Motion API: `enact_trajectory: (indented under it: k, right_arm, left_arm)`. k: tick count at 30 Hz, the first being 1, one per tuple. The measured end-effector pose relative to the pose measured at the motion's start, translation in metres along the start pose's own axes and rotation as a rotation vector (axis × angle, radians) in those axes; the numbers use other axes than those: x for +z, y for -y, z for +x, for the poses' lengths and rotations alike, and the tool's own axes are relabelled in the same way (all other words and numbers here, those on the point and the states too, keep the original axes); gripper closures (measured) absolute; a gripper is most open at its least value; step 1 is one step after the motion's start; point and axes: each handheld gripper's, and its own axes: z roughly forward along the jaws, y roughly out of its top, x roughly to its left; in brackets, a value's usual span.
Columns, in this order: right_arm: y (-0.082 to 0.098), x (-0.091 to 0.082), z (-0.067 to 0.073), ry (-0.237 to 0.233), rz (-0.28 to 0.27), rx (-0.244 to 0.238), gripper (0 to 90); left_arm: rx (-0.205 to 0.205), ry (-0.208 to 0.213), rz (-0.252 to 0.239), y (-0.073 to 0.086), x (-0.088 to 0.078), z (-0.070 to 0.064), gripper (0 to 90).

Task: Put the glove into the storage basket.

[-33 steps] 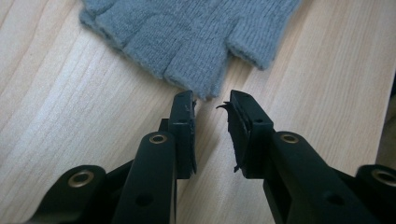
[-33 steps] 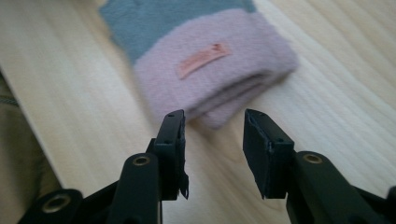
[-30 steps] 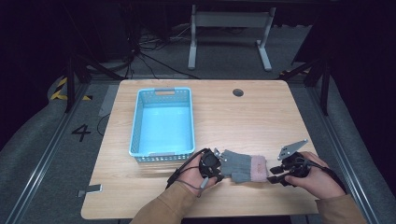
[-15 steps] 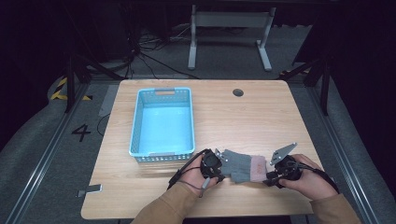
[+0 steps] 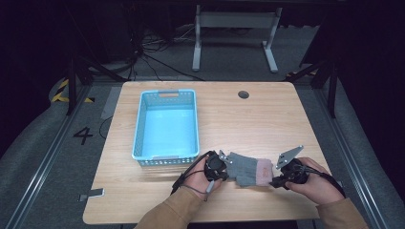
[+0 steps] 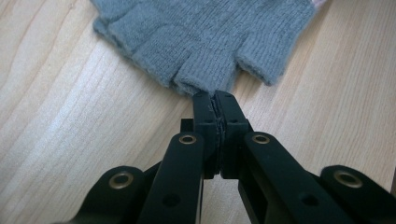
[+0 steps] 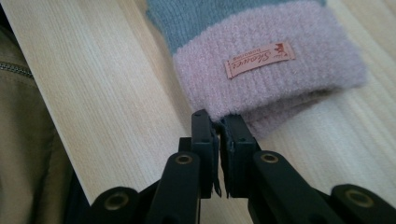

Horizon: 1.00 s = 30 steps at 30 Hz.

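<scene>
At the tip of our left claw (image 6: 215, 95), the jaws have just been closing and now stand pressed together on the edge of one knitted finger stub of the grey fingerless glove (image 6: 205, 42). Our right claw (image 7: 217, 116) has likewise just been closing, and its jaws now pinch the lower edge of the glove's pink cuff (image 7: 275, 79), just below the small sewn label (image 7: 259, 59); a sliver of gap shows between its pads lower down, but the wool is caught at the tips.

From the high view, the glove lies flat on the desk (image 5: 248, 119) between our two claws, finger end toward the left claw (image 5: 224, 164) and cuff toward the right claw (image 5: 276, 177). A second ago the right claw stood off the cuff; now it has come in to meet it. With both ends gripped, we judge the glove ready to be lifted or stretched, and the likely goal is the light blue plastic basket (image 5: 143, 119), which stands beyond the left claw, near it.

Past the desk, dark floor carries black cables (image 5: 143, 52), a grey metal stand (image 5: 234, 28), and a painted numeral four (image 5: 83, 136) beside the desk's left edge.
</scene>
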Motion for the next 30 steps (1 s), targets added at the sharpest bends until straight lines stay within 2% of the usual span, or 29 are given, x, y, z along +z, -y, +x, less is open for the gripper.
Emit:
enact_trajectory:
  k: [3, 4, 10, 16, 23, 24, 26, 29, 30]
  right_arm:
    - [-0.001, -0.005, 0.001, 0.025, -0.015, -0.016, 86.7]
    - [-0.002, -0.008, 0.002, 0.046, -0.025, -0.025, 86.9]
    - [-0.001, -0.013, 0.001, 0.103, -0.037, -0.048, 87.3]
    - [-0.001, -0.015, -0.001, 0.157, -0.053, -0.071, 87.7]
    - [0.002, -0.014, -0.006, 0.152, -0.051, -0.054, 87.5]
    - [0.004, -0.01, -0.008, 0.146, -0.049, -0.046, 87.2]
    - [0.005, -0.008, -0.009, 0.127, -0.047, -0.026, 85.8]
    - [0.006, -0.007, -0.011, 0.107, -0.067, 0.011, 76.4]
    - [0.007, -0.007, -0.011, 0.099, -0.071, 0.022, 72.8]
  left_arm:
    - [0.017, -0.008, -0.021, -0.001, -0.005, -0.003, 89.1]
    - [0.022, -0.011, -0.022, -0.002, -0.006, -0.004, 89.1]
    - [0.027, 0.003, -0.058, -0.003, -0.013, -0.009, 89.1]
    - [0.053, 0.003, -0.061, -0.005, -0.014, -0.014, 89.1]
    - [0.068, 0.016, -0.038, -0.005, -0.006, -0.017, 89.0]
    - [0.066, 0.018, -0.019, -0.005, -0.003, -0.016, 89.0]
    - [0.056, 0.018, -0.012, -0.004, -0.001, -0.014, 88.9]
    - [0.048, 0.024, 0.008, -0.003, 0.0, -0.011, 87.5]
    - [0.029, 0.032, 0.018, -0.002, 0.002, -0.011, 85.3]
